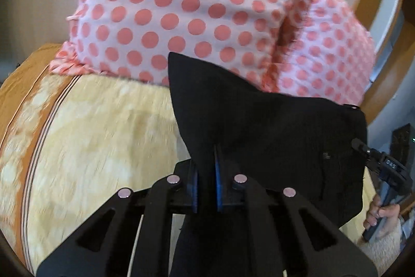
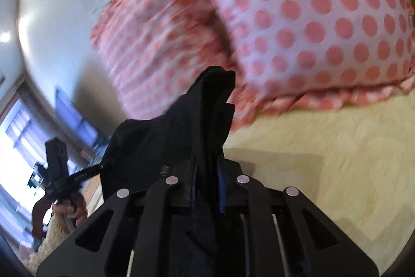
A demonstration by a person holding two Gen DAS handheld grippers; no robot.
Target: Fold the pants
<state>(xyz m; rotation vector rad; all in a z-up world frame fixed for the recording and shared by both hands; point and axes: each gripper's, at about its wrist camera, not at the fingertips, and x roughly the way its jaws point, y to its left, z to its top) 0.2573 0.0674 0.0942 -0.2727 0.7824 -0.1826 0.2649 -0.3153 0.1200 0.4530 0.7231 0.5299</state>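
Pants (image 1: 259, 126) edge pinched by left hand-held gripper (image 1: 206, 173) and right hand-held gripper (image 2: 207, 170).

My left tongs (image 1: 206, 173) pinch the black pants (image 1: 259, 121) above the yellow bedspread (image 1: 103, 147), with the polka-dot pillows (image 1: 181, 12) ahead.

A bed (image 1: 98, 136) with a cream, patterned cover and an orange striped border at nine o'clock carries two pink polka-dot pillows (image 1: 181, 12) lying at twelve o'clock.
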